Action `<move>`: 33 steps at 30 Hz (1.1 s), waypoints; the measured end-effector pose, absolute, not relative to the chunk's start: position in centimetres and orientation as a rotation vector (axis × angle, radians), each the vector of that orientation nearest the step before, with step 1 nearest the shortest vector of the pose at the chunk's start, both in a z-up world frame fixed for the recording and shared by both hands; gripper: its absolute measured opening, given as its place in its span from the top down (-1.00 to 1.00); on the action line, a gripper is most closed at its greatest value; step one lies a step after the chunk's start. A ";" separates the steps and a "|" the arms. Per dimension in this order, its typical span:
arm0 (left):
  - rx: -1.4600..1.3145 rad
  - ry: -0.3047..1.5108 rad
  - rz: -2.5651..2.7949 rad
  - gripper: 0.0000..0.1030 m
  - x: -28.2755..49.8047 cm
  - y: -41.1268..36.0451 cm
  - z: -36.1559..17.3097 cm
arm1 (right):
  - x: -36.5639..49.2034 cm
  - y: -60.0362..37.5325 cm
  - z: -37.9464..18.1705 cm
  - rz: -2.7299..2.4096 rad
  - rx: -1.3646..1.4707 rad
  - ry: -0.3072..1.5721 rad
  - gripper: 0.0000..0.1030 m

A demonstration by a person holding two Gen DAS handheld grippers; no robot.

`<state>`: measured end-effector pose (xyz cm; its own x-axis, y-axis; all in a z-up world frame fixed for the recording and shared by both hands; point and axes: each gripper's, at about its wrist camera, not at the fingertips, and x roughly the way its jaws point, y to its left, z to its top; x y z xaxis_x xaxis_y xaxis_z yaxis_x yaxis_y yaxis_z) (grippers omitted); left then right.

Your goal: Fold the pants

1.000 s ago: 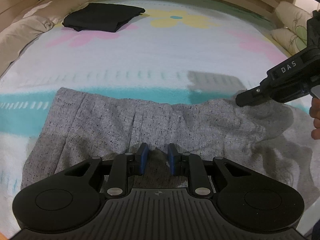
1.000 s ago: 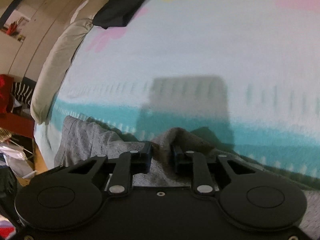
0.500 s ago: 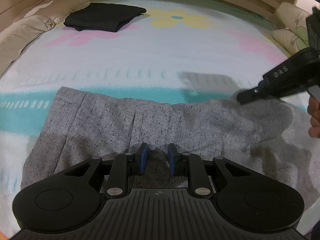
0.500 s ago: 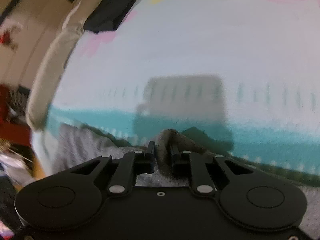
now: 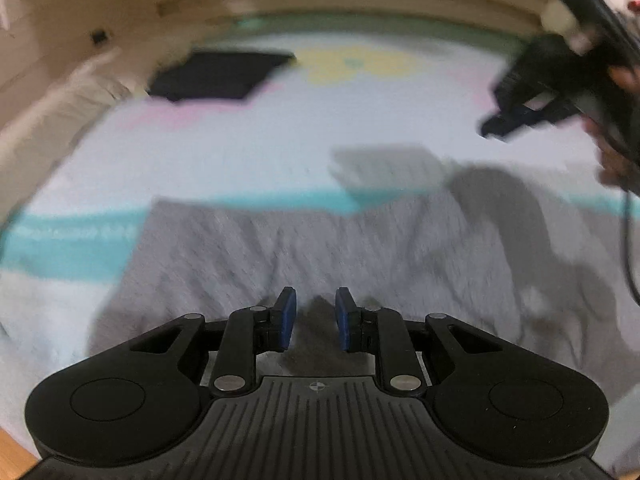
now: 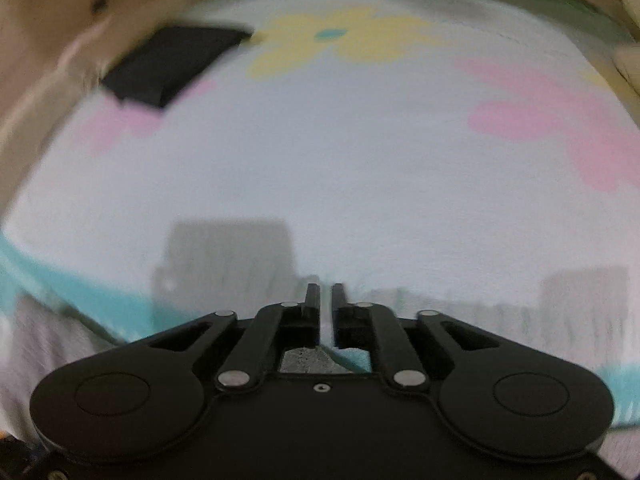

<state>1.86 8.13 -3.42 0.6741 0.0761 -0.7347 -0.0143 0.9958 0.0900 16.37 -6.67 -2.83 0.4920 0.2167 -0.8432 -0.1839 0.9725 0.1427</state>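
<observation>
Pants (image 5: 360, 248): grey, speckled, rumpled knit

My left gripper (image 5: 315, 318) is a matte black unit: a ribbed housing with a small crosshair mark sits behind the claw, flanked by two round lobes with shallow discs. Silver pivot screws dot the linkage arms, and the fingers (image 5: 286, 318) end in blue pads. My right gripper (image 6: 325, 300) has the same black lobes and silver screws, but its fingers look dark and narrow. A black cable (image 5: 625, 240) hangs behind the right unit.
</observation>
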 end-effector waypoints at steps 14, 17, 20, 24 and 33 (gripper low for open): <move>0.182 0.986 -0.180 0.58 0.3 4.3 -6.4 | 6.5 -10.7 -4.3 0.326 -0.207 1.215 0.22; 0.223 0.989 -0.154 0.57 -0.1 4.0 -6.0 | 3.8 -12.6 -5.5 0.301 -0.263 1.227 0.23; 0.157 0.976 -0.104 0.58 0.0 3.8 -5.3 | 1.9 -14.4 -5.1 0.287 -0.238 1.274 0.22; 0.126 0.870 -0.170 0.58 -0.5 2.3 -3.7 | -0.3 -17.0 -3.4 0.275 -0.155 1.245 0.21; 0.242 1.066 -0.275 0.60 0.0 -2.2 -5.9 | -4.1 -19.1 -5.0 0.212 -0.230 1.292 0.20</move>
<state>-0.03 -2.20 -5.94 0.4556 -0.1047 -0.8840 0.3362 0.9397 0.0620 -4.13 -19.11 -5.05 0.2616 0.0269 -0.9648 -0.2828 0.9579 -0.0500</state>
